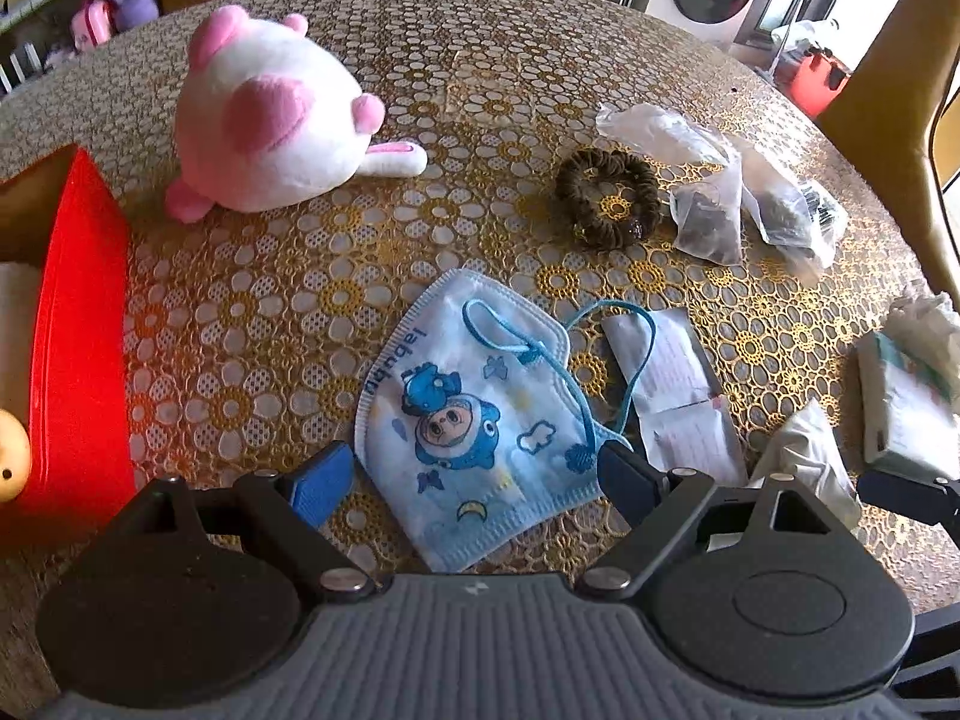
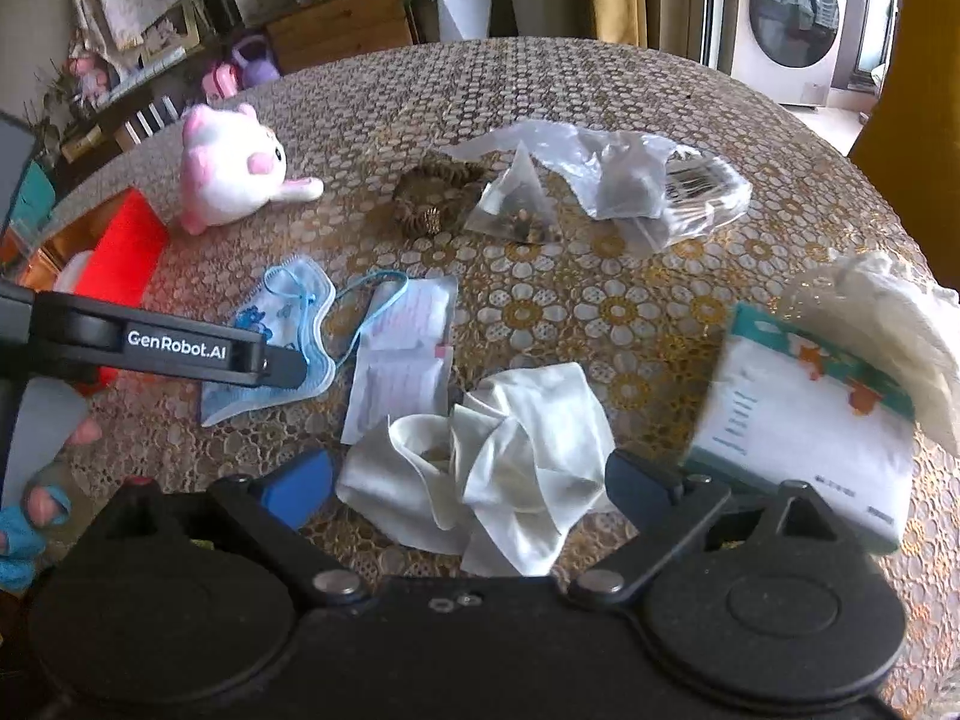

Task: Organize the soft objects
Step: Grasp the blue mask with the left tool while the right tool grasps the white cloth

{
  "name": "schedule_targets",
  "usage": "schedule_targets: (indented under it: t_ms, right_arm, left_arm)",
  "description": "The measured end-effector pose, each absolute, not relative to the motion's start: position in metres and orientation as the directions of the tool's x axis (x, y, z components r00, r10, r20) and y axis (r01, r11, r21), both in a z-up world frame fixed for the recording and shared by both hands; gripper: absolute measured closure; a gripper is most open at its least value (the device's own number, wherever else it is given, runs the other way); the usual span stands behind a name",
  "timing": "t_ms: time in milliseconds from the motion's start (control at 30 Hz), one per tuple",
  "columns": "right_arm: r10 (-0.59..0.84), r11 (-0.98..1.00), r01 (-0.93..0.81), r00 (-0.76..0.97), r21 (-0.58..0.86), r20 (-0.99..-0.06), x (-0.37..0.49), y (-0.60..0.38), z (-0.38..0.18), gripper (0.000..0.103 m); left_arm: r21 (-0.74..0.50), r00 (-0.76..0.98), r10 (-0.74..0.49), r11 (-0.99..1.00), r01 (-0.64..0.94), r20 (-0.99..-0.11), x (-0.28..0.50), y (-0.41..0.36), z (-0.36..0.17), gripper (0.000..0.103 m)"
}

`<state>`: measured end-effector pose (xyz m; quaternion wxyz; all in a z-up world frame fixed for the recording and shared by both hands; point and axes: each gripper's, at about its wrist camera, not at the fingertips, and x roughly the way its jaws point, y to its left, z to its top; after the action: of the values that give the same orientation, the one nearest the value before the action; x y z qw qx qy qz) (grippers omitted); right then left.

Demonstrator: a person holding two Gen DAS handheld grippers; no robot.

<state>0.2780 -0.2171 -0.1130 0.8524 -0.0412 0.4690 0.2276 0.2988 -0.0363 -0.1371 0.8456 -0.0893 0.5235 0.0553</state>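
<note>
pale blue face mask (image 1: 480, 420) with cartoon print.

Blue cartoon mask (image 1: 474, 414) lies flat; crumpled white cloth (image 2: 498, 468) beside it.

The blue child's face mask (image 1: 474, 420), at about six o'clock in the left wrist view, bears the word "labubu" along its left edge, printed sideways. In the right wrist view, at nine o'clock, the black arm of the left gripper (image 2: 174, 348) carries white lettering, "GenRobot.AI". The printed lines on the white paper packet (image 2: 402, 354) and on the tissue pack (image 2: 798, 420) are too blurred to read.
</note>
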Motion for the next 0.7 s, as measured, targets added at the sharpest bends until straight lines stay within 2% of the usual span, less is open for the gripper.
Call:
schedule_targets:
  t_ms: [167, 300, 367, 533, 567, 600, 633, 700]
  right_arm:
    - [0.308, 0.896, -0.434, 0.458, 0.093, -0.834, 0.282, -0.206, -0.122, 0.011]
    - [0.271, 0.896, -0.442, 0.473, 0.04, -0.838, 0.282, -0.199, -0.126, 0.014]
    - [0.253, 0.896, -0.444, 0.486, 0.013, -0.837, 0.28, -0.197, -0.126, 0.018]
    - [0.241, 0.887, -0.461, 0.507, -0.024, -0.828, 0.276, -0.196, -0.126, 0.03]
    - [0.241, 0.887, -0.46, 0.512, -0.026, -0.825, 0.276, -0.196, -0.125, 0.035]
    - [0.241, 0.888, -0.46, 0.516, -0.028, -0.822, 0.275, -0.197, -0.124, 0.042]
    - [0.244, 0.887, -0.461, 0.519, -0.028, -0.819, 0.274, -0.197, -0.123, 0.046]
    - [0.231, 0.894, -0.446, 0.533, -0.038, -0.814, 0.274, -0.199, -0.121, 0.064]
  left_arm:
    - [-0.03, 0.45, 0.051, 0.985, -0.17, -0.891, 0.299, -0.048, -0.14, 0.014]
    - [-0.002, 0.46, 0.068, 0.989, -0.15, -0.885, 0.298, -0.055, -0.14, 0.022]
    - [0.003, 0.466, 0.071, 0.989, -0.146, -0.882, 0.298, -0.056, -0.139, 0.027]
    - [0.007, 0.48, 0.066, 0.992, -0.122, -0.875, 0.296, -0.057, -0.136, 0.051]
    - [0.005, 0.483, 0.063, 0.993, -0.12, -0.873, 0.295, -0.057, -0.135, 0.055]
    - [0.009, 0.486, 0.067, 0.993, -0.12, -0.871, 0.295, -0.057, -0.134, 0.064]
    - [0.001, 0.487, 0.058, 0.993, -0.116, -0.871, 0.295, -0.056, -0.133, 0.067]
    - [-0.009, 0.485, 0.047, 0.994, -0.112, -0.873, 0.296, -0.054, -0.132, 0.07]
